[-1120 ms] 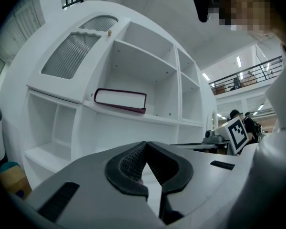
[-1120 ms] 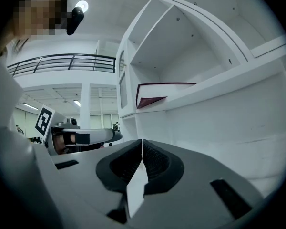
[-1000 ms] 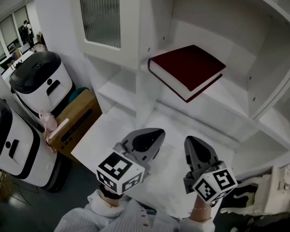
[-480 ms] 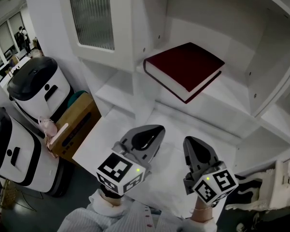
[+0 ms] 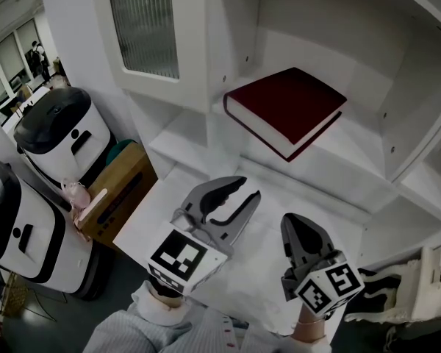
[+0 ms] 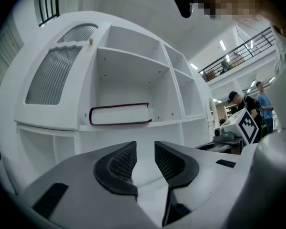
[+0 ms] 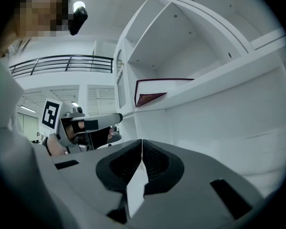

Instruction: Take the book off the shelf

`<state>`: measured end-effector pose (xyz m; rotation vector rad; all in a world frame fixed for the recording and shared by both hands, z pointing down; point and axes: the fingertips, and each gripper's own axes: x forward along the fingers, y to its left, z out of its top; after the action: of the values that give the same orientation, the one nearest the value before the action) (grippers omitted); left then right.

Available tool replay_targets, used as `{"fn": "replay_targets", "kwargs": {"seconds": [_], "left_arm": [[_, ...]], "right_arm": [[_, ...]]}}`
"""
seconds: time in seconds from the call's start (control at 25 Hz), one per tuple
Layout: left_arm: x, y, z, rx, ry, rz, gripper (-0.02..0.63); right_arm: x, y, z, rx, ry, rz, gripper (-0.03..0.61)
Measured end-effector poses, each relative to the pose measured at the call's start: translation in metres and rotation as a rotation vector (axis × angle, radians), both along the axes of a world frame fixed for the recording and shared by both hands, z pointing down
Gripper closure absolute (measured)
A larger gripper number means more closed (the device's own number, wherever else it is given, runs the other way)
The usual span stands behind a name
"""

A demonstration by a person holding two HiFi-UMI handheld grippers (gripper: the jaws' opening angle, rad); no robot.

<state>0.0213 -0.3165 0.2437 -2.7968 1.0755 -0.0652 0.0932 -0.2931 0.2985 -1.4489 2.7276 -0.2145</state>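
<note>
Ahead, book [image 5: 285, 111] lies at shelf [image 5: 350, 155] edge; left hand-held gripper [image 5: 248, 190] opening empty, right hand-held gripper [image 5: 292, 223] closed.

book [image 5: 287, 112] flat on shelf [image 5: 353, 157], right of cabinet door [image 5: 143, 24]; cardboard box [image 5: 121, 186] low, left of shelving; two machines [image 5: 59, 134] further left of box.

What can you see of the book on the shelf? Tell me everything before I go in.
The book is a closed hardcover with a plain dark red cover and a white page block showing along its near edges. It lies flat, cover up, on the white shelf in an open compartment, turned askew to the shelf's front edge. Nothing lies on it; only the shelf touches it.
</note>
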Motion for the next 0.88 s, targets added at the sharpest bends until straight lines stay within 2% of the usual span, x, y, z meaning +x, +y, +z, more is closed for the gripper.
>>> {"fn": "replay_targets", "kwargs": {"seconds": [0.28, 0.48, 0.88], "left_arm": [[-0.003, -0.004, -0.02, 0.113, -0.077, -0.023, 0.421], [-0.006, -0.012, -0.035, 0.228, -0.205, -0.065, 0.371], [-0.003, -0.027, -0.051, 0.377, -0.372, -0.115, 0.339]], "right_arm": [[-0.004, -0.002, 0.002, -0.013, 0.001, -0.019, 0.563], [-0.01, -0.004, 0.004, -0.021, -0.001, -0.041, 0.563], [-0.015, -0.005, 0.003, -0.015, -0.008, -0.066, 0.563]]}}
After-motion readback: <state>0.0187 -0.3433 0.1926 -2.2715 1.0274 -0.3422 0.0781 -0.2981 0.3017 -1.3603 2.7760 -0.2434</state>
